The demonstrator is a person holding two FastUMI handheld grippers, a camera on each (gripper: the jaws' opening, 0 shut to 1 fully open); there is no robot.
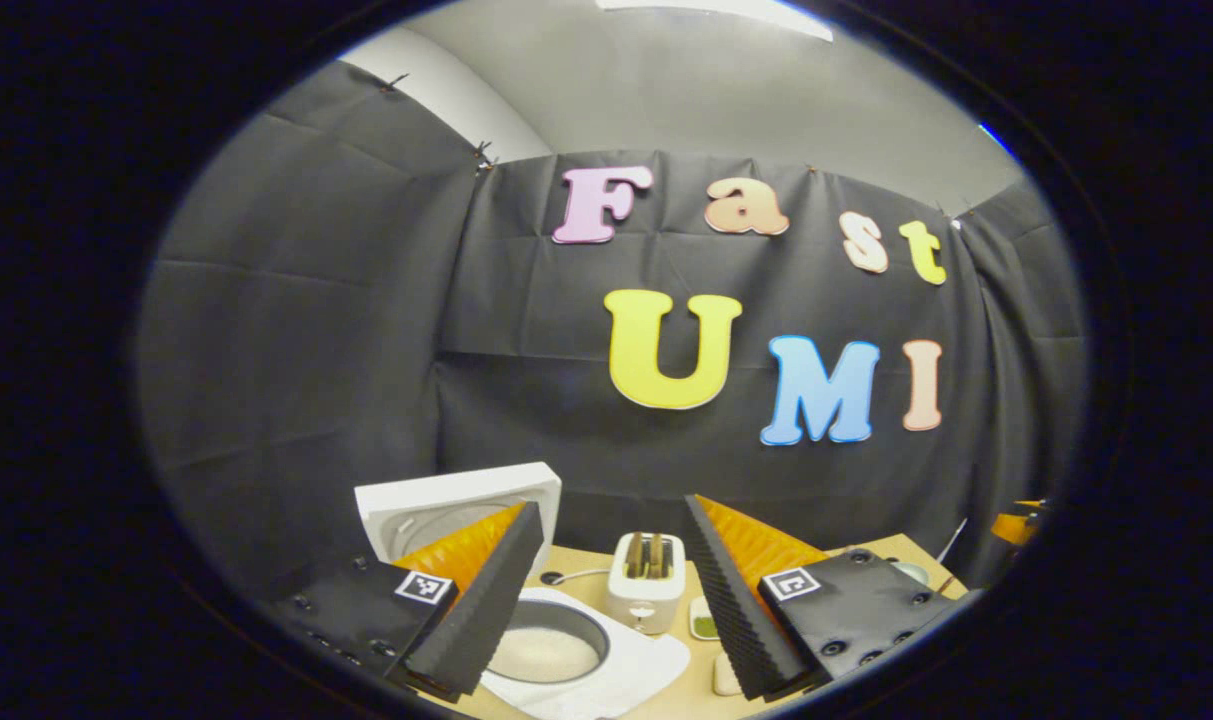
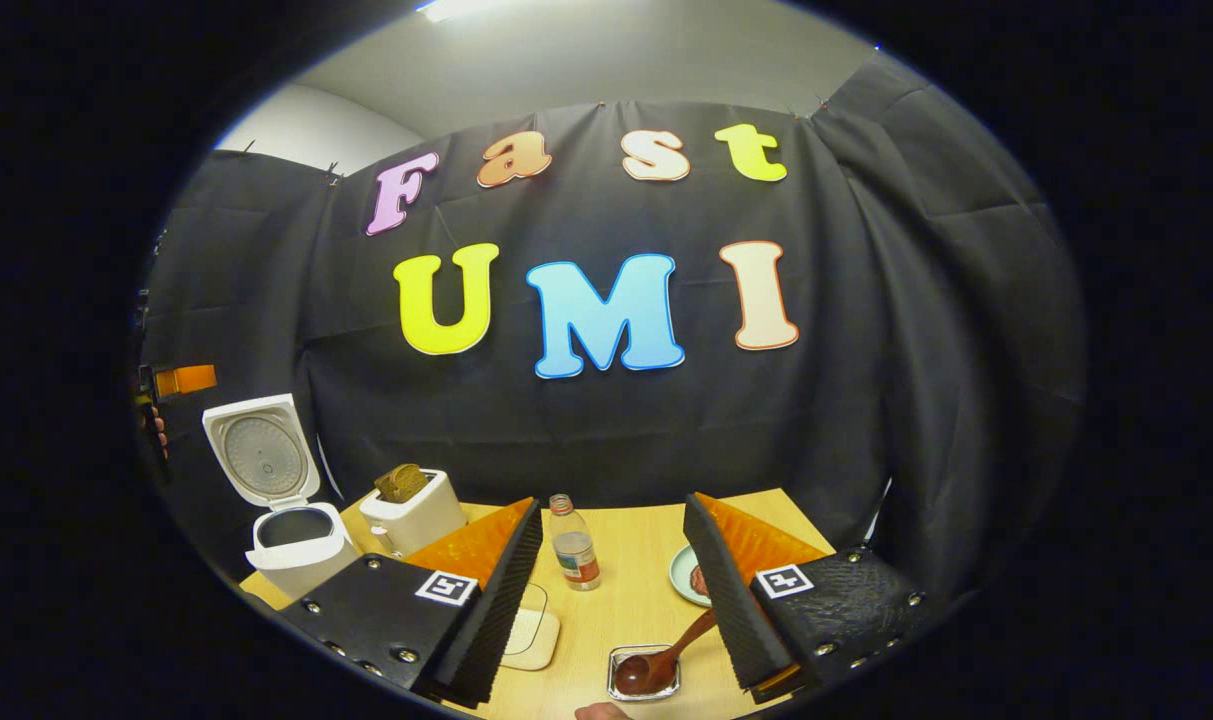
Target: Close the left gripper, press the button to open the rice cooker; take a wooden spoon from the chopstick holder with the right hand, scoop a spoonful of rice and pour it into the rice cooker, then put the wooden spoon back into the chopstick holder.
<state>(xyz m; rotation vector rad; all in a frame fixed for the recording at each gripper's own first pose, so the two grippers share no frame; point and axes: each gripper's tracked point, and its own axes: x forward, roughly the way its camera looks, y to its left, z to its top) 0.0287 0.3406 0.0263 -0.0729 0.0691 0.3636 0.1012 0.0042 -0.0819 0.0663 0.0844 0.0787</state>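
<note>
On a wooden counter (image 2: 626, 600) a white rice cooker (image 2: 296, 545) stands with its lid (image 2: 261, 455) raised, rice visible in its pot (image 1: 546, 645) in the left gripper view. The left tool (image 1: 611, 600) hovers over it, fingers apart and empty. The right tool (image 2: 611, 600) is also spread and empty, above a wooden spoon (image 2: 661, 660) lying in a small tray (image 2: 644, 672), near a bottle (image 2: 574, 556) and toaster (image 2: 411, 515).

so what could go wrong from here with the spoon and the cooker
1. The brown wooden spoon rests with its bowl in the small metal tray, between the right gripper's open fingers but ungripped; a shallow pinch could let it slip.
2. The white rice cooker stands open beside the white toaster, so a loaded spoon might spill in transit.
</note>
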